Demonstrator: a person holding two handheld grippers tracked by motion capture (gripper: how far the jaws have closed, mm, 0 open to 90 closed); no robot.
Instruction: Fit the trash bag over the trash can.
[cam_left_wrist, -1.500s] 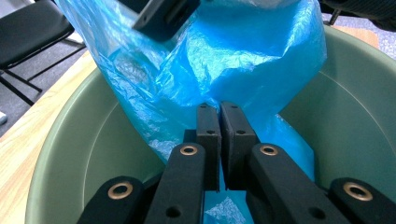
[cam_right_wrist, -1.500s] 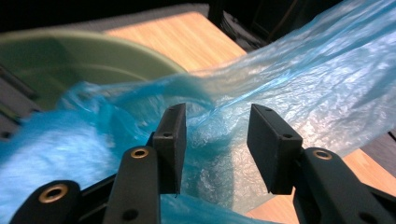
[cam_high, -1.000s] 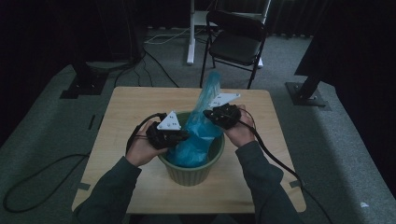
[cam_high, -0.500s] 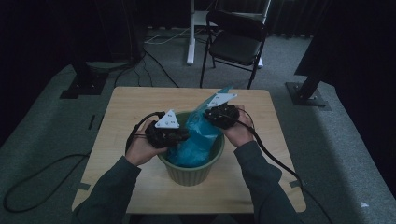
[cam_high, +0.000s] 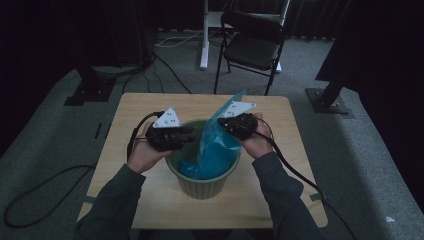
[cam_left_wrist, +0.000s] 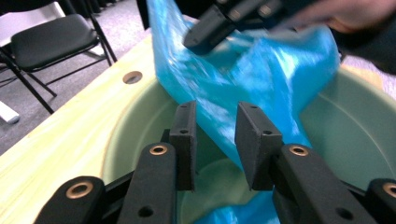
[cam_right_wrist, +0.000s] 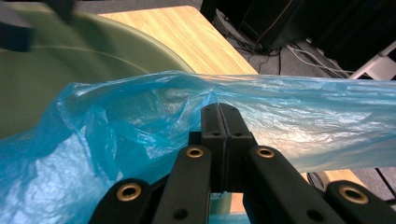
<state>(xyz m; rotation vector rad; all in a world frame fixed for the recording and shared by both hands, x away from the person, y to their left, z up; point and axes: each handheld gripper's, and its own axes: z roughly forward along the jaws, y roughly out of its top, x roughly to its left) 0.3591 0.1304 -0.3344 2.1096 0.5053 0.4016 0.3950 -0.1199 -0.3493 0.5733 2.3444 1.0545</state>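
The main risk is the thin blue bag (cam_high: 215, 145) tearing or slipping free: the right gripper (cam_right_wrist: 219, 116) has its fingers clenched tight on 1 edge of the film, and a hard pull against the green bin (cam_high: 202, 182) rim could rip it. The left gripper (cam_left_wrist: 215, 140) has just been opening its fingers; they stand released, with bag film in the gap but not pinched, so that side could sag back inside. The bag is glossy, crinkled and translucent, half inside the bin on the worktop (cam_high: 125, 120), with 1 corner raised above the rim.
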